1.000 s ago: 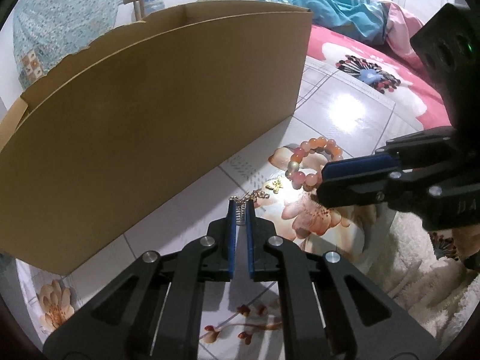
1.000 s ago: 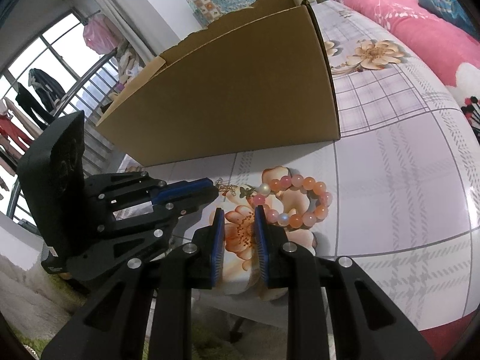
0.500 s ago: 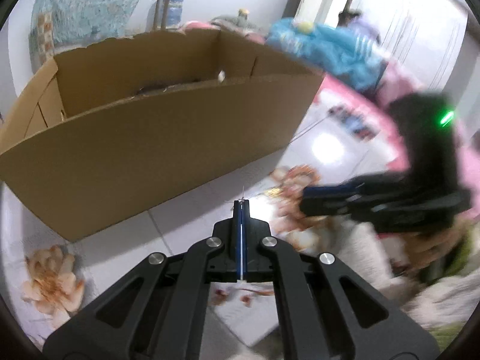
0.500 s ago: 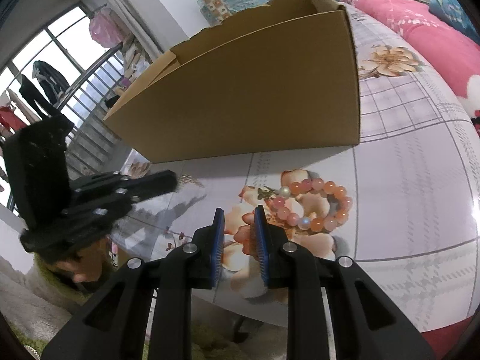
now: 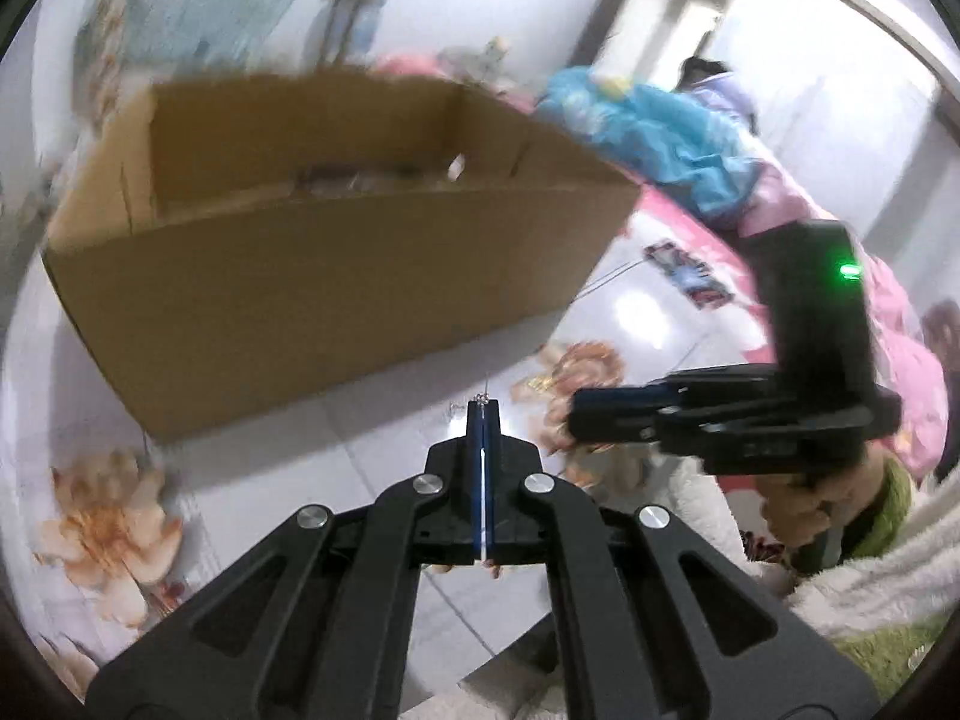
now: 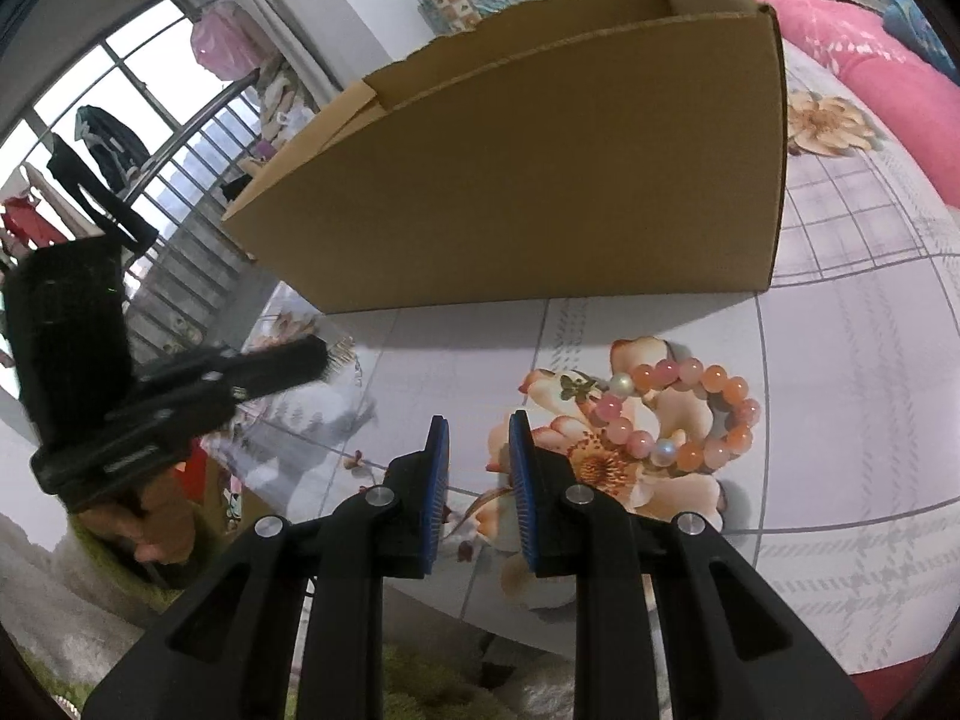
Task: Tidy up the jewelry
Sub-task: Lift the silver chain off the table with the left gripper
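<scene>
Your left gripper [image 5: 482,414] has its jaws clamped on the thin chain [image 5: 483,399], only a bit of it showing at the tips, raised off the surface [image 5: 372,450] just in front of the cardboard box [image 5: 336,276]. Carry it over the near wall, clear the rim fully, then release so the chain drops inside, not on the edge. Your right gripper [image 6: 478,426] has its jaws parted and empty, beside the bead bracelet [image 6: 684,414] near the surface's front edge; likely next.

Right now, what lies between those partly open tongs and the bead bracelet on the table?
Nothing: in the right wrist view, only bare flowered tablecloth separates the right tongs from the bead bracelet.
</scene>
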A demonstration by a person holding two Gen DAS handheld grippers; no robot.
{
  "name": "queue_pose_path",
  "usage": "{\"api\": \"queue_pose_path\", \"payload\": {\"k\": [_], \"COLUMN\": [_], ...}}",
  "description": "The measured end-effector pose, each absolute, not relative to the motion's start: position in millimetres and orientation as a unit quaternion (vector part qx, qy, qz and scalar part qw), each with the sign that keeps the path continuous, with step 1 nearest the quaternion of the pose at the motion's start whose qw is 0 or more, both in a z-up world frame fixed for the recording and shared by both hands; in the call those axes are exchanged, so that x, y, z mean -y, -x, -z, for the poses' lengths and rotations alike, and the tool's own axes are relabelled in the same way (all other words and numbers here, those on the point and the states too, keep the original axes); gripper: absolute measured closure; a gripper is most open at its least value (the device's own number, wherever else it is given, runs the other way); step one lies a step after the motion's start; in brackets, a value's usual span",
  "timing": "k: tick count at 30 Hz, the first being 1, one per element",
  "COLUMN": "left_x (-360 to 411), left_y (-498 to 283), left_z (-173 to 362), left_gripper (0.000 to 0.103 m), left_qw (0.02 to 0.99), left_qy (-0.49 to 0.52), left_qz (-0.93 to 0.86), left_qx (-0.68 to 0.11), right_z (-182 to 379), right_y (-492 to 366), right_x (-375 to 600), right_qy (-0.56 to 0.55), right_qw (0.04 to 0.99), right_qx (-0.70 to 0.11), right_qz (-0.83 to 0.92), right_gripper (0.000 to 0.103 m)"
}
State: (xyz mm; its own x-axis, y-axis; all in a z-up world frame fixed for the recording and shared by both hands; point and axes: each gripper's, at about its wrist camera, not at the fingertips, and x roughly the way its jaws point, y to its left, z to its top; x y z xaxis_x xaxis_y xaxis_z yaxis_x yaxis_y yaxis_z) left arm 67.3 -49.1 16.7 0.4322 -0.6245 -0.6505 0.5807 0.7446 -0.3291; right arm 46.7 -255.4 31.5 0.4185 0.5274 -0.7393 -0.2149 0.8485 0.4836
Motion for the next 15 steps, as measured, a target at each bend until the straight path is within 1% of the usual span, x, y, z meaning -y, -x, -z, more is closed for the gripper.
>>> {"api": "queue_pose_path", "payload": {"k": [3, 4, 11, 13, 15], "left_x": [38.4, 36.9, 38.9, 44.5, 50.2], "left_y": [-77.2, -78.2, -75.3, -70.8, -63.5], "left_z": [-6.5, -4.8, 12.6, 15.8, 18.7], "left_gripper": [0.103, 0.103, 0.103, 0.098, 0.077], "left_qw": [0.831, 0.831, 0.820, 0.811, 0.810], "left_qy": [0.077, 0.080, 0.053, 0.043, 0.016], "left_qz": [0.353, 0.350, 0.345, 0.356, 0.358], "left_qx": [-0.422, -0.425, -0.454, -0.462, -0.464], "right_z": [-28.5, -28.3, -30.5, -29.6, -29.5], "right_y": [-48.1, -48.3, -48.0, -49.4, -51.4], "right_x": [255.2, 254.3, 246.1, 245.6, 245.9], "right_qy": [-0.159, -0.156, -0.132, -0.130, -0.130], "right_qw": [0.826, 0.826, 0.828, 0.826, 0.824], "right_qx": [-0.493, -0.494, -0.493, -0.496, -0.498], "right_qz": [-0.225, -0.225, -0.234, -0.235, -0.236], "right_gripper": [0.082, 0.082, 0.082, 0.082, 0.082]}}
